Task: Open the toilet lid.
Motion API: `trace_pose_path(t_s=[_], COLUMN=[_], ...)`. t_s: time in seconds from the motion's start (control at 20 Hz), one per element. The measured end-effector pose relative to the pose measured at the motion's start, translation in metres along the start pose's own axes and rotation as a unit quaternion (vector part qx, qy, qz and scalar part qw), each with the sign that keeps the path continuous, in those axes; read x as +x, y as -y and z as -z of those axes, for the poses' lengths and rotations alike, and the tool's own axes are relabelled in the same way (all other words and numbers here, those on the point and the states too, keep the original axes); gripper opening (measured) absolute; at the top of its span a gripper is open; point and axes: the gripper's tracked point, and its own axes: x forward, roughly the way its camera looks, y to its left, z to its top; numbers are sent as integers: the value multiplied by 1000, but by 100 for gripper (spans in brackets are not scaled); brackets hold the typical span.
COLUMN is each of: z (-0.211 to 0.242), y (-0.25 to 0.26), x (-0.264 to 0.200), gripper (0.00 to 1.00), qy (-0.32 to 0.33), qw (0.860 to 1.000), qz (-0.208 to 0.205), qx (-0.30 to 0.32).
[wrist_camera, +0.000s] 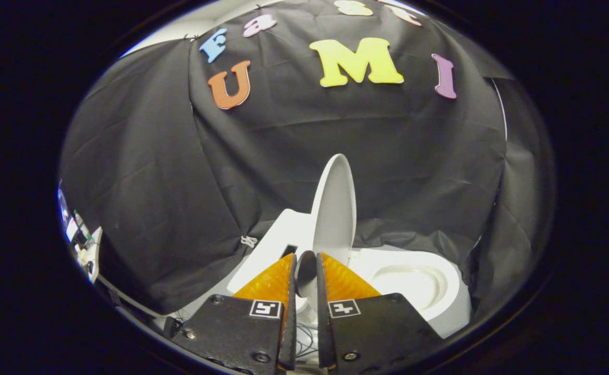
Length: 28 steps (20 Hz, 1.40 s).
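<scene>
Fingers (289, 276) nearly closed, only a narrow gap left, w/ the near edge of the toilet lid (334, 208) in that gap; both fingers appear pressed on the lid's rim, one per face. Gripper (306, 268) grip pt sits at the lid's lower front edge. Lid: white, oval, raised to approx. upright, seen almost edge-on, rising from between the fingers up against the black cloth wall (179, 182). Lid hinge end not clearly visible; partly hidden behind the fingers. Toilet bowl (413, 284): white, open, inner basin exposed, just beyond and to the right of the fingers, at the foot of the cloth wall. Toilet tank/rear body (278, 234): white, angular, just left of the lid and beyond the left finger; touches the lid base as far as can be judged. Small white clip or tag (248, 241) on the cloth wall near the tank's left side; type cannot be told. Far left, at the cloth's edge: cluster of equipment w/ cables (83, 242), too small and distorted to identify. Thin cables (307, 341) low between the fingers' bases.
</scene>
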Motion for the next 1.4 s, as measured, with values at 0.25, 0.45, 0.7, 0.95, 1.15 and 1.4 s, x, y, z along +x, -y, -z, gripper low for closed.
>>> trace_pose_path(t_s=[0.25, 0.45, 0.7, 0.95, 1.15, 1.4], z=[2, 3, 5, 5, 6, 16], y=[-20, -38, -54, -61, -53, -73], x=[8, 17, 25, 29, 25, 3], gripper=[20, 20, 20, 20, 21, 26], qy=[-3, -8, -8, -8, -2, 3], qw=[1000, 1000, 999, 998, 995, 987], qz=[-3, -15, -17, -14, 25, -18], qx=[-17, -21, -41, -53, -97, -157])
